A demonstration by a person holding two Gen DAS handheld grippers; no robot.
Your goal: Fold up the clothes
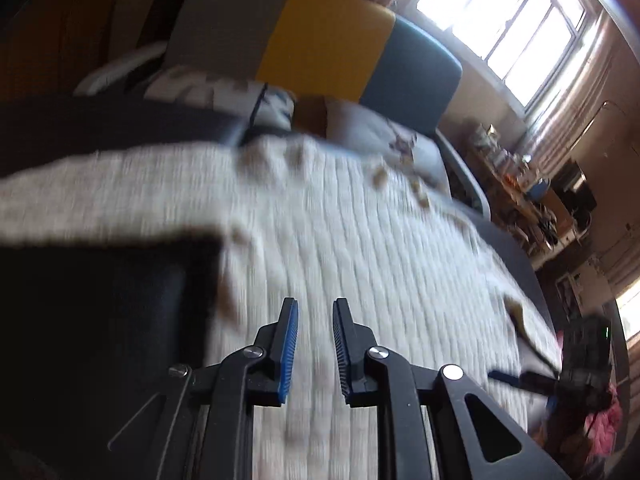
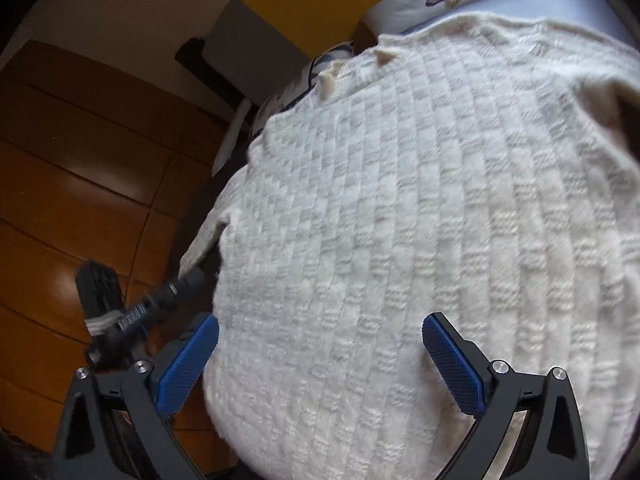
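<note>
A cream knitted sweater (image 1: pixel 360 240) lies spread flat on a bed; it also fills the right wrist view (image 2: pixel 420 220). My left gripper (image 1: pixel 315 308) hovers just above the sweater's near part, its jaws a narrow gap apart and holding nothing. My right gripper (image 2: pixel 320 328) is wide open over the sweater's near edge, empty. The left gripper also shows in the right wrist view (image 2: pixel 192 278), at the tip of a sleeve or corner of the sweater. The right gripper shows at the far right edge of the left wrist view (image 1: pixel 520 378). The left wrist view is blurred.
Pillows (image 1: pixel 360 128) and a grey, yellow and blue headboard (image 1: pixel 320 36) stand at the bed's far end. A wooden floor (image 2: pixel 80 184) lies left of the bed. A cluttered desk (image 1: pixel 532 192) and a window (image 1: pixel 508 16) are at the right. A dark bedcover (image 1: pixel 100 280) lies beside the sweater.
</note>
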